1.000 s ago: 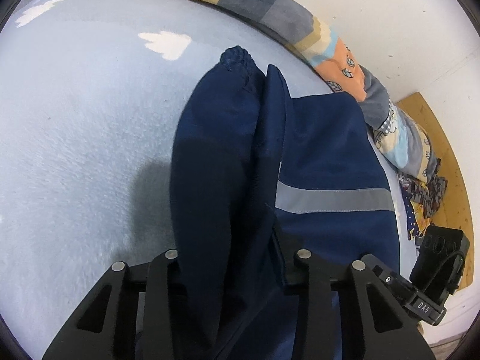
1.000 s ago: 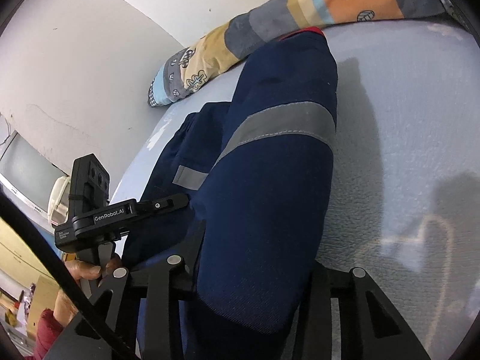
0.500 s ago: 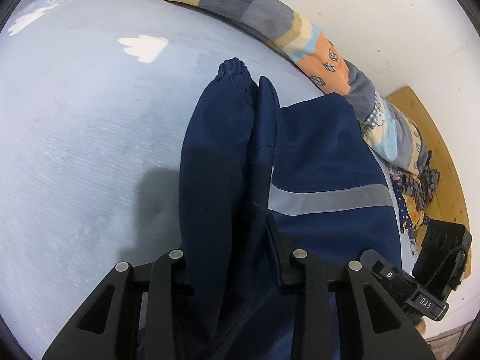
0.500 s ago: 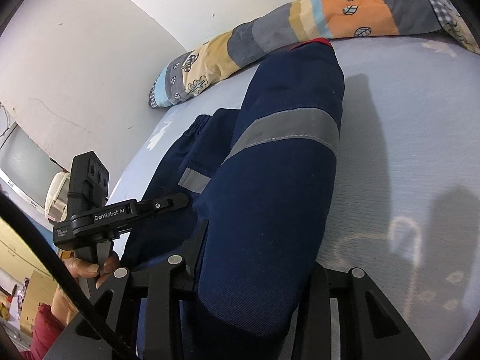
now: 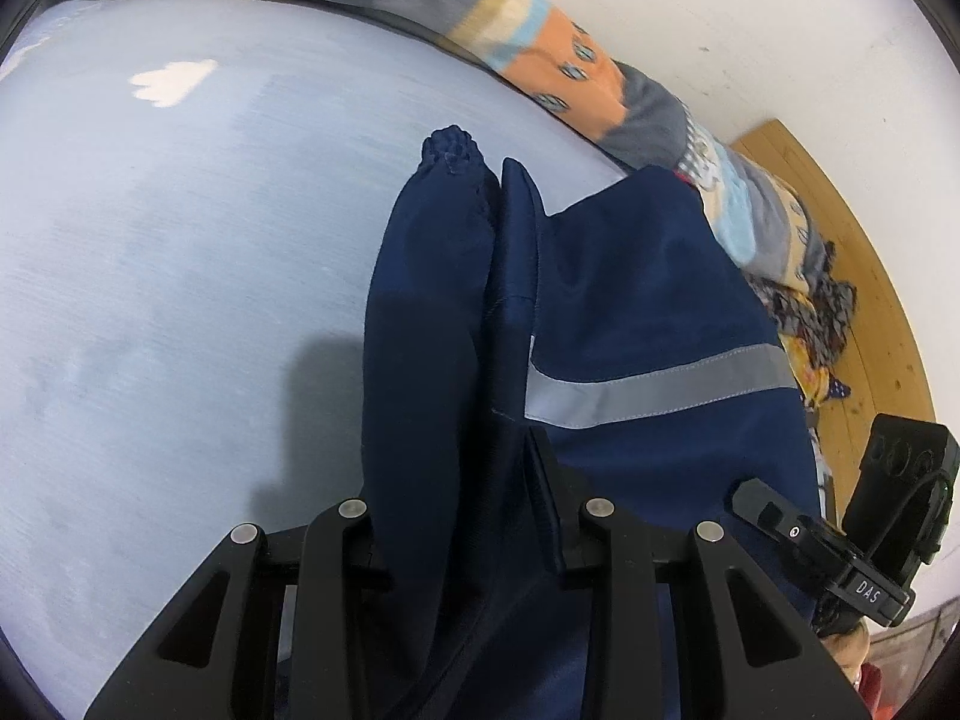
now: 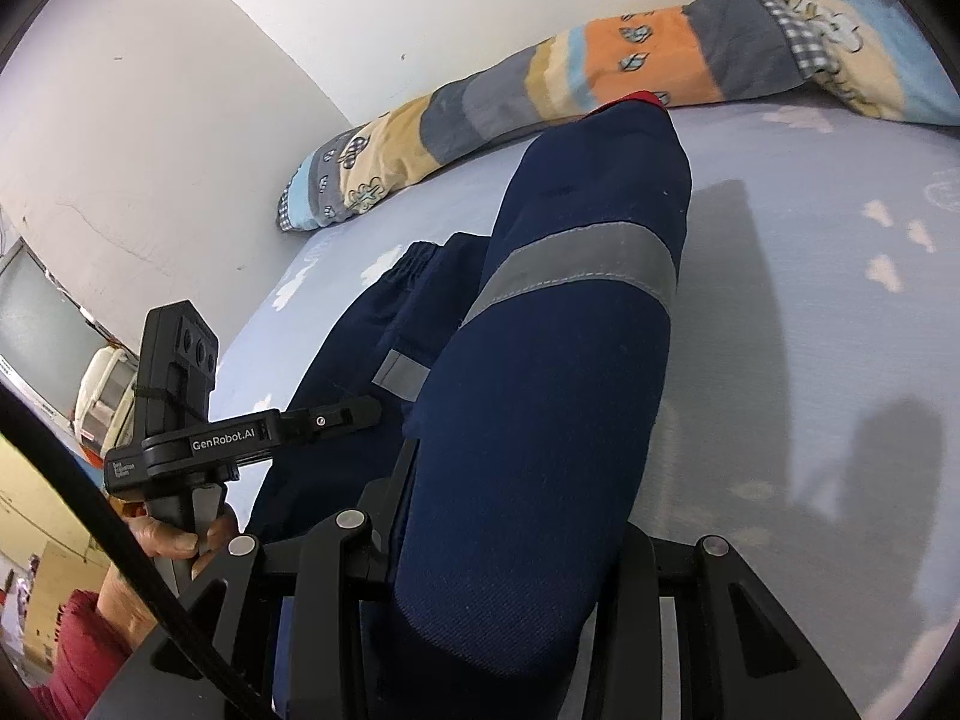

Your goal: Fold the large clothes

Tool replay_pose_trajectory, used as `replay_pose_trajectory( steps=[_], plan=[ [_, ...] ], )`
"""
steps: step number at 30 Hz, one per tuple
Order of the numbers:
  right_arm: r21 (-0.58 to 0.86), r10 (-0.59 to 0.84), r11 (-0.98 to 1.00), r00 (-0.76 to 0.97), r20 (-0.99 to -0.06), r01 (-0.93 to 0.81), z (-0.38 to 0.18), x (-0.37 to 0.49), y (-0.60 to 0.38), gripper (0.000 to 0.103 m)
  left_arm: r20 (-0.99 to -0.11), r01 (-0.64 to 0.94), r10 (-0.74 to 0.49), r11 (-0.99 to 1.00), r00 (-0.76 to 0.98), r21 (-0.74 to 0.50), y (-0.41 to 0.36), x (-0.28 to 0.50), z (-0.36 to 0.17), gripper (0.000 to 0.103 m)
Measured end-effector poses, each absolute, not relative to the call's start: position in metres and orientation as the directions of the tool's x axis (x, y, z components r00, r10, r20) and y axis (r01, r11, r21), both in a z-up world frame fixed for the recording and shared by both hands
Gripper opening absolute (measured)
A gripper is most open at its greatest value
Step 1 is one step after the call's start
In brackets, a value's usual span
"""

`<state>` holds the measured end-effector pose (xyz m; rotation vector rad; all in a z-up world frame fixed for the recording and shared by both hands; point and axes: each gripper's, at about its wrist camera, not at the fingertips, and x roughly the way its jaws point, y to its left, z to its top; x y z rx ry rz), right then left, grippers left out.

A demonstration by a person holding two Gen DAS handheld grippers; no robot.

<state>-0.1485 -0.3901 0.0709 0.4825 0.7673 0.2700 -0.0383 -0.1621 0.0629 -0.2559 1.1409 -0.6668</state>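
Observation:
A large navy work garment (image 5: 630, 312) with grey reflective stripes (image 5: 654, 384) hangs from both grippers over the bed. My left gripper (image 5: 474, 540) is shut on a bunched fold of it; a sleeve or leg with an elastic cuff (image 5: 450, 147) trails forward. In the right wrist view my right gripper (image 6: 510, 540) is shut on another thick fold of the garment (image 6: 552, 420), whose far end shows a red edge (image 6: 645, 99). The left gripper (image 6: 354, 414) appears there at the left, held by a hand (image 6: 174, 540). The right gripper (image 5: 780, 516) shows at the left view's right edge.
The bed has a pale blue sheet (image 5: 180, 300) with white cloud prints. A patchwork quilt (image 6: 600, 72) lies rolled along the white wall. Patterned clothes (image 5: 810, 324) sit by a wooden board (image 5: 870, 300). A screen (image 6: 36, 312) and a white appliance (image 6: 102, 390) stand beyond the bed's left side.
Both grippers have travelled across the bed and risen a little, carrying the garment with them. The quilt and wall fill more of both views. Both grips look unchanged.

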Motion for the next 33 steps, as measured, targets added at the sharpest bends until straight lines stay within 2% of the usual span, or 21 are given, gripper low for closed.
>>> replay_pose_trajectory(
  steps=[15,26,33],
  plan=[
    [0.492,0.327,0.87,0.71,-0.623,0.031,0.069,-0.224,-0.447,0.039,-0.752,0.445,-0.634,0.735,0.183,-0.512,-0.237,-0.099,0.07,0.032],
    [0.482,0.306,0.875,0.708,-0.636,0.054,0.065,-0.264,-0.464,0.039,-0.755,0.475,-0.632,0.725,0.173,-0.499,-0.253,-0.13,0.073,0.032],
    [0.477,0.29,0.874,0.686,-0.668,0.094,0.049,-0.267,-0.472,0.04,-0.754,0.426,-0.631,0.742,0.183,-0.517,-0.247,-0.13,0.064,0.032]
  ],
)
